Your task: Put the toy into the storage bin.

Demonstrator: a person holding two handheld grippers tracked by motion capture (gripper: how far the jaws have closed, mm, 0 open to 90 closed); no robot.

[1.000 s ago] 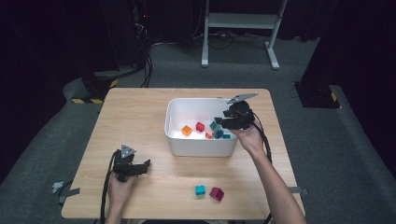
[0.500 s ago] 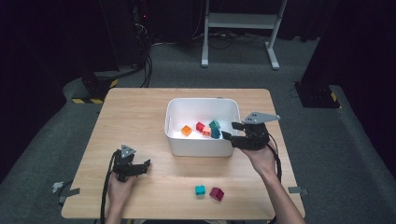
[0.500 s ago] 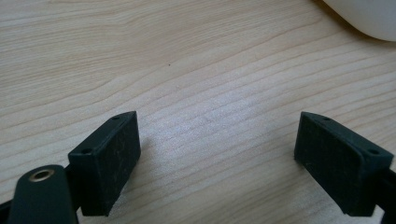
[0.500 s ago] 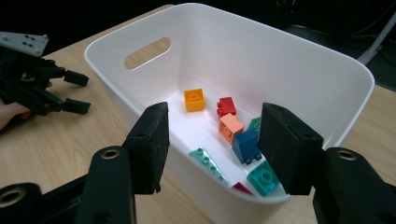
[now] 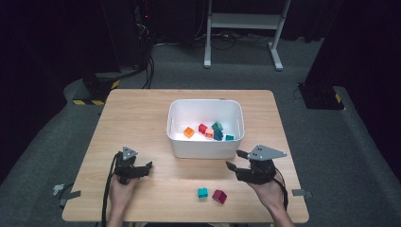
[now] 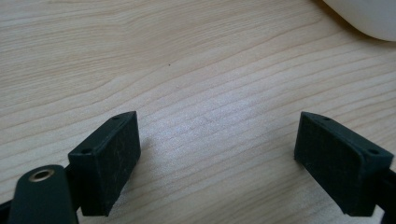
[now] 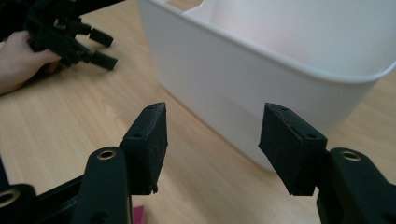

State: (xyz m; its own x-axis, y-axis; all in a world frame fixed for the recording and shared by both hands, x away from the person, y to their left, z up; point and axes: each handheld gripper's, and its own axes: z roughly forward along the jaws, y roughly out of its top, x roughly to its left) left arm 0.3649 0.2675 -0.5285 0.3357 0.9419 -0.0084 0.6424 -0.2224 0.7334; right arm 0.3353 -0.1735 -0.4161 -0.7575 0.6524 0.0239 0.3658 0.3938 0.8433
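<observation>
A person sits at a wooden table [image 5: 142,118], holding a two-jaw gripper in each hand. The right gripper [image 5: 235,160] hovers just outside the near wall of a white bin [image 5: 204,147], with its jaws spread apart and nothing between them. In the right gripper view, the bin's white wall stands directly ahead of the jaws, close but not touching.

Just below and to the left of the right gripper, two small blocks lie on the bare table: a teal block [image 5: 203,192] and a magenta block [image 5: 219,196], side by side and nearly touching. A sliver of the magenta block [image 7: 138,215] shows beneath the right gripper's jaws.

Inside the bin, beyond the right gripper, lies a cluster of small blocks [image 5: 211,131] in orange, red, pink and teal.

The left gripper [image 5: 147,167] rests low over the table, well apart from the right one. Its jaws are also wide apart and empty, with bare wood between them and a corner of the bin ahead.
</observation>
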